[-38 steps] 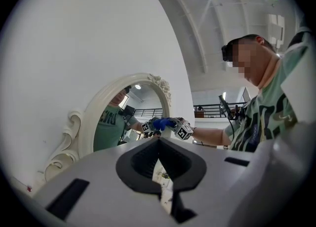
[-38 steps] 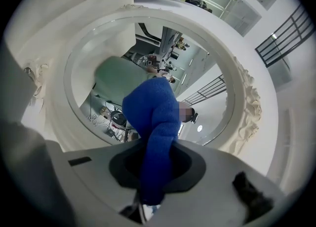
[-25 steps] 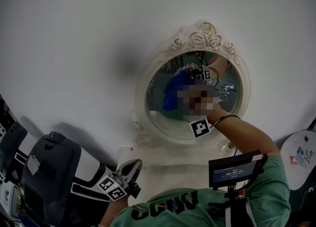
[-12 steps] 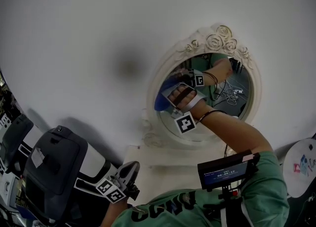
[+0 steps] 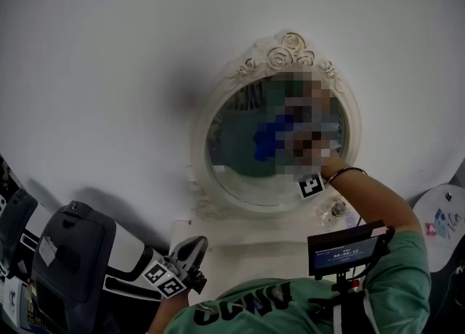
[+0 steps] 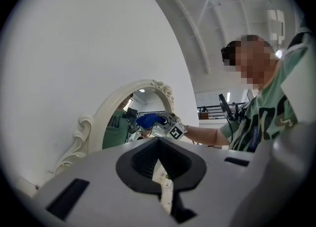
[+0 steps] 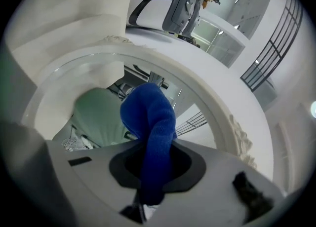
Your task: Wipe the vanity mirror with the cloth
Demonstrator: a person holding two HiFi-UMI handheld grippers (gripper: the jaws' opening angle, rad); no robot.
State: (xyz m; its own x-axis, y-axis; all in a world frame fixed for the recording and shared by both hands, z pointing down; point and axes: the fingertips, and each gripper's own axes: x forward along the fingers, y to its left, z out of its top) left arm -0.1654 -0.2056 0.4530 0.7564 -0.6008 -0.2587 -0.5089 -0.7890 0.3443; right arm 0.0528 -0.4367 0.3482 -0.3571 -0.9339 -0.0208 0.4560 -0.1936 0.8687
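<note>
In the right gripper view the cloth (image 7: 150, 122) runs down between the jaws of the right gripper (image 7: 148, 199), where its lower end is lost. Its bulge hides whether it touches the glass of the vanity mirror (image 7: 217, 102). In the head view the middle and right of that glass are blurred. The cloth shows there only as a blue smear, and the gripper only as its marker cube at the mirror's lower right rim. Just below that rim, a small object (image 5: 338, 210) on the counter (image 5: 247, 245) is too small to tell. Right of the mirror, a round white thing (image 5: 442, 227) is cut off by the picture's edge.
</note>
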